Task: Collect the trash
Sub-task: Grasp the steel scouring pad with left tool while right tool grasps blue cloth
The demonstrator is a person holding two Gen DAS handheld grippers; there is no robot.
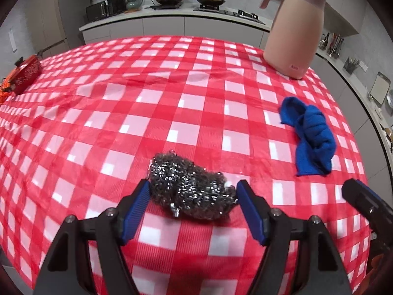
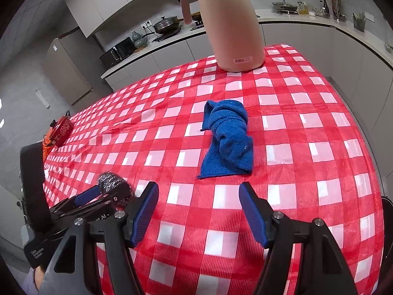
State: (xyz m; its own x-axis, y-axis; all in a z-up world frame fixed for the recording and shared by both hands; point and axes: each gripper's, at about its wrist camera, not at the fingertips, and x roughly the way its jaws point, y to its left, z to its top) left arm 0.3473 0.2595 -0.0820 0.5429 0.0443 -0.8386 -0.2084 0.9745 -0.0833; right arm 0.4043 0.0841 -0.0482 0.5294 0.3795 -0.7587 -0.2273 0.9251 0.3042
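A ball of steel wool (image 1: 191, 189) lies on the red-and-white checked tablecloth (image 1: 172, 98) near the front edge. My left gripper (image 1: 193, 185) is open around it, a blue pad close on each side and no clear squeeze on it. In the right wrist view the steel wool (image 2: 113, 183) sits by the left gripper's fingers (image 2: 87, 195). A crumpled blue cloth (image 2: 228, 142) lies just ahead of my right gripper (image 2: 199, 188), which stands open and empty above the tablecloth. The same blue cloth (image 1: 309, 137) is at the right in the left wrist view.
A tall pink jug (image 2: 233, 29) stands at the far side of the table, also seen as the jug (image 1: 292, 32). A small red lidded pot (image 1: 27, 71) sits at the far left edge. Kitchen counters with a stove and pans run behind the table.
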